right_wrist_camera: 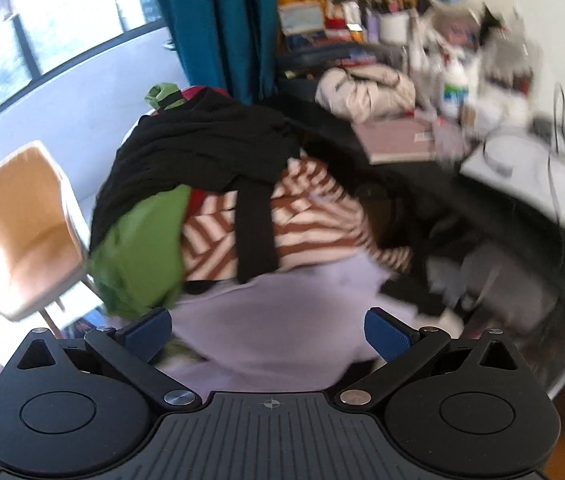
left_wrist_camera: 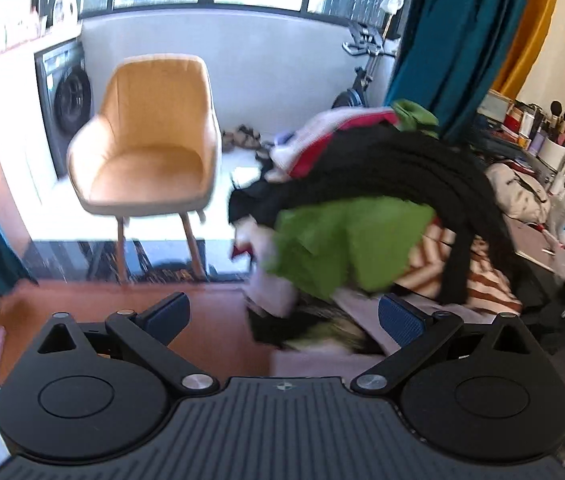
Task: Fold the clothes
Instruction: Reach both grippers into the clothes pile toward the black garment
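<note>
The pile of clothes (right_wrist_camera: 218, 200) was the largest thing in both views, heaped high beside a cluttered desk (right_wrist_camera: 522, 168); a black garment (right_wrist_camera: 202, 148) draped over the top, with one strip of it hanging down across a brown-and-cream striped top (right_wrist_camera: 314, 216); a green garment (right_wrist_camera: 142, 248) bulged from the side nearer the tan chair (left_wrist_camera: 146, 136); a pale lilac garment (right_wrist_camera: 282, 320) spread out at the base, closest to the tools.

The right gripper (right_wrist_camera: 268, 330) was spread wide and held nothing, its blue pads (right_wrist_camera: 388, 338) poised just above the lilac cloth; the left gripper (left_wrist_camera: 282, 316) was likewise wide and empty, near the pile's lower edge, over the brown floor (left_wrist_camera: 210, 320).

The step in hand looked like choosing one garment to draw out; to do it well, each gripper would probably best pinch a free edge of a single layer, the lilac piece being nearest; since the heap rested on it, a slow pull would help keep the rest from toppling; motion blur left the finer folds unclear.
</note>
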### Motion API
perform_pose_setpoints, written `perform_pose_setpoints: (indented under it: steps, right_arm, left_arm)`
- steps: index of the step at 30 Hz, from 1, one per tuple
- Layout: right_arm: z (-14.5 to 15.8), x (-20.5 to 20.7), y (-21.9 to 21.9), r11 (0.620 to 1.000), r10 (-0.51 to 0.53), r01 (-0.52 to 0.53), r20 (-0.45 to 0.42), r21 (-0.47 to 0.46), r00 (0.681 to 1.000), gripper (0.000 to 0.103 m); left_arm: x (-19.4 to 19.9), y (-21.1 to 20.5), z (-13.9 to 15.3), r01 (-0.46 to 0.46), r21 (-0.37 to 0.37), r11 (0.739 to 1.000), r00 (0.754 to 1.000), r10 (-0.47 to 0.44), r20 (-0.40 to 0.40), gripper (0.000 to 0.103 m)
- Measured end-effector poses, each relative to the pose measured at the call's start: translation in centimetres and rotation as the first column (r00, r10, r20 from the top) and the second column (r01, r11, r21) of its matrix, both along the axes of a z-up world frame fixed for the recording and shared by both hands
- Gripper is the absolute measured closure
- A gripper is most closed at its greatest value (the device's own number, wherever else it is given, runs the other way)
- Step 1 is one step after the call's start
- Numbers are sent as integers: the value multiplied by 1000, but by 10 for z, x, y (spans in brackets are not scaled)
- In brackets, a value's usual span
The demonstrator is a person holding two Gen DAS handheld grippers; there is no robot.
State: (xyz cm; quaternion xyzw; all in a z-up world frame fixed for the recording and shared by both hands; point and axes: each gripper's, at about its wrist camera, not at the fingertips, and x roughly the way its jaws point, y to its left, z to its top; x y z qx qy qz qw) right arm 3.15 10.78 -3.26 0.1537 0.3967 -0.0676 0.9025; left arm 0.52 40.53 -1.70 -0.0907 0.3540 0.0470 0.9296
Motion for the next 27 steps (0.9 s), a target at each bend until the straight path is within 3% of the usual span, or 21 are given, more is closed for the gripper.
perform_pose_setpoints:
  steps: [5, 9, 12, 14, 19, 23, 27]
  right_arm:
    - [-2, 6, 41, 998, -61, 61, -13, -30, 998, 1]
    - [1, 8, 46, 998, -53, 51, 88, 24, 995, 1]
    - [0, 23, 51, 997, -59, 54, 112, 53, 992, 1]
    - [-7, 44, 57, 997, -52, 46, 110, 63, 993, 1]
    - [7, 110, 57, 978, -155, 123, 187, 170, 970, 1]
    - [35, 155, 42, 963, -247, 205, 264, 176, 932, 1]
    - [28, 193, 17, 939, -329, 300, 182, 168, 927, 1]
  left_arm:
    - [21, 42, -4, 42, -31, 999, 999, -43, -7, 0]
    - [48, 53, -24, 29, 44, 999, 998, -26, -64, 0]
    - [71, 68, -34, 7, 33, 999, 996, -4, -90, 0]
    - [84, 74, -27, -1, 52, 999, 999, 3, -42, 0]
    - [160, 54, 24, 90, 240, 967, 988, -117, 98, 0]
    - [209, 37, 50, 245, 264, 933, 930, -303, 208, 0]
    - [250, 27, 16, 242, 255, 936, 951, -281, 128, 0]
